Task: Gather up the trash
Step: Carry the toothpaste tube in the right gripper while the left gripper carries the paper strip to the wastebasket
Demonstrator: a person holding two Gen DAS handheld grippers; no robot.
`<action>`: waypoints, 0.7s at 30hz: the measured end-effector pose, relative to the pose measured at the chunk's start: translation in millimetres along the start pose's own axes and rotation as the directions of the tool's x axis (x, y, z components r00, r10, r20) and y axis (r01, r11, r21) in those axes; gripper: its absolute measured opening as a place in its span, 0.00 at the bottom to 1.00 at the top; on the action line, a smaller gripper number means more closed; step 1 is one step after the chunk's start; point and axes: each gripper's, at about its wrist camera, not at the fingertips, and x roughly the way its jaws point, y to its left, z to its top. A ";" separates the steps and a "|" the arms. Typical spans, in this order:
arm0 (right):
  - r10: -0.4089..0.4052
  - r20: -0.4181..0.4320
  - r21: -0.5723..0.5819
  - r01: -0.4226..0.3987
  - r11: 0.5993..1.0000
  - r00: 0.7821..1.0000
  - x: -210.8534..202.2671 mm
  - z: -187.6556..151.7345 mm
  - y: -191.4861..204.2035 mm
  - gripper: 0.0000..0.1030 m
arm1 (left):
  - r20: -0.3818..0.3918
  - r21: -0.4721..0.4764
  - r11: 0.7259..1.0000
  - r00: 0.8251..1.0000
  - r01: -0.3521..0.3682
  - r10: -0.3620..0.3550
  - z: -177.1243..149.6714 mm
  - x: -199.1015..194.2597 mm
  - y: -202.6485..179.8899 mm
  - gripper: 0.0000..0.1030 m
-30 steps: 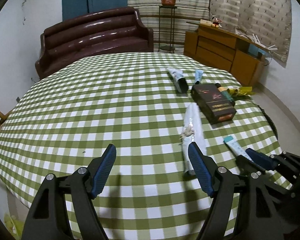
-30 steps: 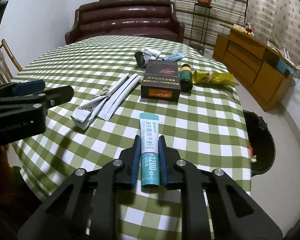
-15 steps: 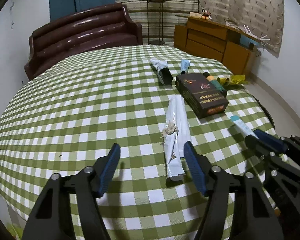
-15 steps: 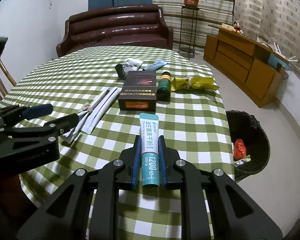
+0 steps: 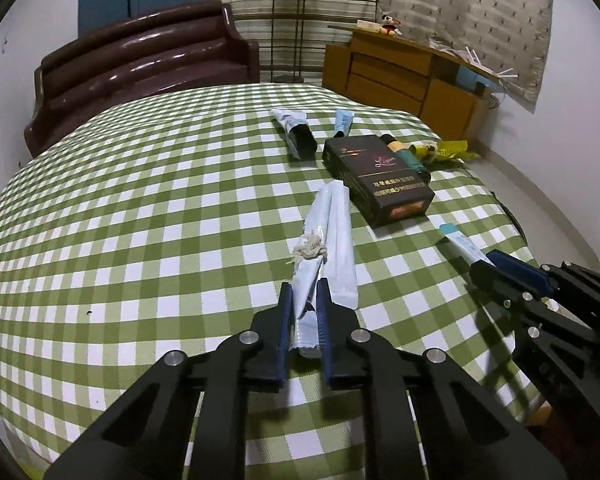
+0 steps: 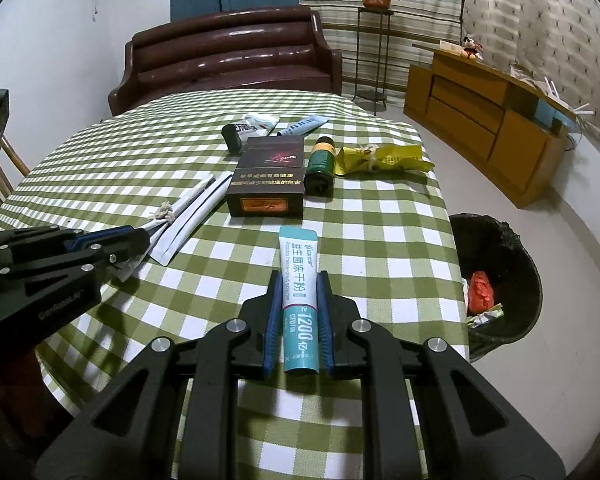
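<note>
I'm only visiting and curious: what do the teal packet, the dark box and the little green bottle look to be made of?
The teal packet in the right gripper looks like glossy printed plastic film, flat and sealed. The dark box seems to be coated cardboard, with sharp folded edges and a slight sheen. The green bottle could be glass or hard plastic; its shine leaves that open.

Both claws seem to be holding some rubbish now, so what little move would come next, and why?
Probably carry the teal sachet in the right gripper rightward over the black bin beside the table. Both grippers look shut on trash, and the bin lies nearest that side.
</note>
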 end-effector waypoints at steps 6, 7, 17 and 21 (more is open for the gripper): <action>-0.001 0.001 0.001 0.001 1.000 1.000 -0.8 -0.4 -0.6 0.17 | 0.002 -0.004 1.000 1.000 -0.008 0.008 0.2 -1.8 2.3 0.10; -0.001 0.002 0.002 0.001 1.000 1.000 -0.9 -0.7 -0.7 0.17 | 0.004 -0.004 1.000 1.000 -0.010 0.010 -0.4 -2.8 3.3 0.10; -0.006 0.010 0.011 0.006 1.000 1.000 -1.9 -2.1 -3.1 0.17 | 0.038 -0.028 0.999 0.999 -0.031 0.033 1.9 -15.2 13.6 0.09; -0.011 0.021 0.016 0.010 1.000 1.000 -4.8 -0.8 -3.9 0.17 | 0.056 -0.030 0.999 0.998 -0.034 0.036 5.1 -21.3 12.6 0.09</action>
